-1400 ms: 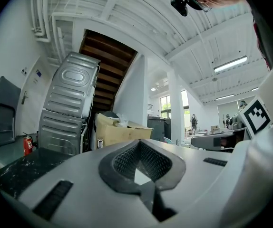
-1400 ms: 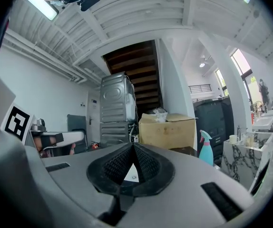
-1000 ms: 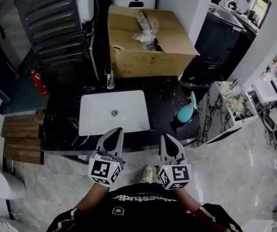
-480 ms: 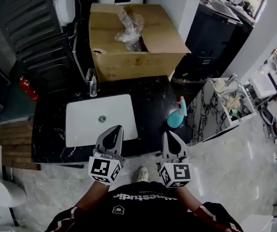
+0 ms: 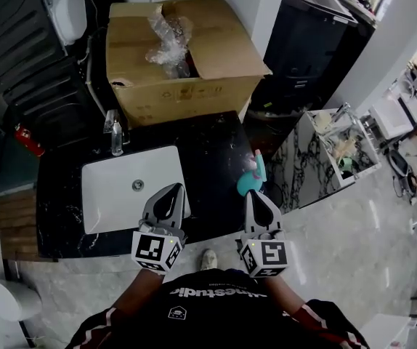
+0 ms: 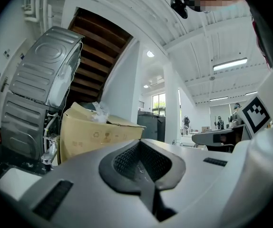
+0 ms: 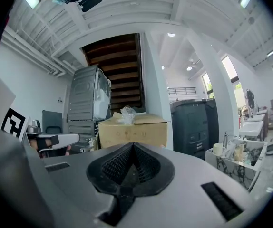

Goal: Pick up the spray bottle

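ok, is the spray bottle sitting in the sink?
No, the spray bottle stands on the black counter, to the right of the white sink.

spray bottle | look: teal body; pink trigger head | pose: upright | place: on black bench; near its front right corner

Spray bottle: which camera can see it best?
The head view. It shows the spray bottle standing on the black counter, to the right of the sink. Neither gripper view shows it at all.
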`<state>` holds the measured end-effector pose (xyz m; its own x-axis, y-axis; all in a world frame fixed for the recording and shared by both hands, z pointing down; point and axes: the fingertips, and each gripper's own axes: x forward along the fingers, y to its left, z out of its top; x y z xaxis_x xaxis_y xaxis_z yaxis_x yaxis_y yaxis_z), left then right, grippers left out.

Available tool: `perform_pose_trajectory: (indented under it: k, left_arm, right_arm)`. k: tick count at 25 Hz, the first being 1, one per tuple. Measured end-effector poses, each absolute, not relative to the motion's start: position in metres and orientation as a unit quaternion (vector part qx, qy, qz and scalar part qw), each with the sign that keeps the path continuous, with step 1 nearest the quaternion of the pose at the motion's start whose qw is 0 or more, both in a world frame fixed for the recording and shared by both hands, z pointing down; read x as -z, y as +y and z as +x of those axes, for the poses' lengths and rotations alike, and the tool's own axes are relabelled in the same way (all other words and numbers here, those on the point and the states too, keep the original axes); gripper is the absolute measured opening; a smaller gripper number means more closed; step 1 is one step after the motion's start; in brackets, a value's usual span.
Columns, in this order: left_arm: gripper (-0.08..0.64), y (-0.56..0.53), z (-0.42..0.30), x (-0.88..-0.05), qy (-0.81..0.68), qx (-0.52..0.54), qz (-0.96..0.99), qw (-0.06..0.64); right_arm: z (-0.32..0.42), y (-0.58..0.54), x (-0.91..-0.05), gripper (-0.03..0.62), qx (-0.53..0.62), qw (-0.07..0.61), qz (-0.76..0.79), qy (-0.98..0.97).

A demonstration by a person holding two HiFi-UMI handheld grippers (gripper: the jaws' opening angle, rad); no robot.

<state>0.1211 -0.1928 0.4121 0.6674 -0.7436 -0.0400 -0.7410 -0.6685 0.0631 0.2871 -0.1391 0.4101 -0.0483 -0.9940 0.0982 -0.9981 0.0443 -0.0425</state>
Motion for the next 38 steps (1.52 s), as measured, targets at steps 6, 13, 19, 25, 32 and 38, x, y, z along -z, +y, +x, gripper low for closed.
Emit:
perform_pose_trajectory:
  k: [6,13,19,25,32,38]
  left_arm:
    - [0.015,-0.211,0.144,-0.417,-0.403,0.027,0.915,0.024]
    - [0.015,-0.225,0.164,-0.423,-0.398,0.022,0.917,0.027]
    - [0.015,-0.231,0.175,-0.426,-0.397,0.02,0.917,0.027]
    - [0.015,-0.239,0.183,-0.433,-0.397,0.015,0.917,0.031]
    - [0.015,-0.257,0.196,-0.447,-0.403,0.007,0.915,0.034]
    - [0.015,-0.276,0.211,-0.462,-0.403,-0.004,0.914,0.042]
  right_arm:
    - [0.302,-0.157,-0.41,0.04,-0.038,0.022,0.684,-0.728]
    - [0.309,-0.17,-0.407,0.226,-0.012,0.017,0.669,-0.743]
    - [0.323,-0.176,-0.401,0.284,0.001,-0.011,0.679,-0.734]
    - [0.34,-0.186,-0.417,0.284,-0.023,0.001,0.691,-0.723]
    - [0.355,-0.207,-0.439,0.284,-0.046,0.006,0.687,-0.725]
    - [0.364,-0.232,-0.455,0.284,-0.058,0.018,0.678,-0.732]
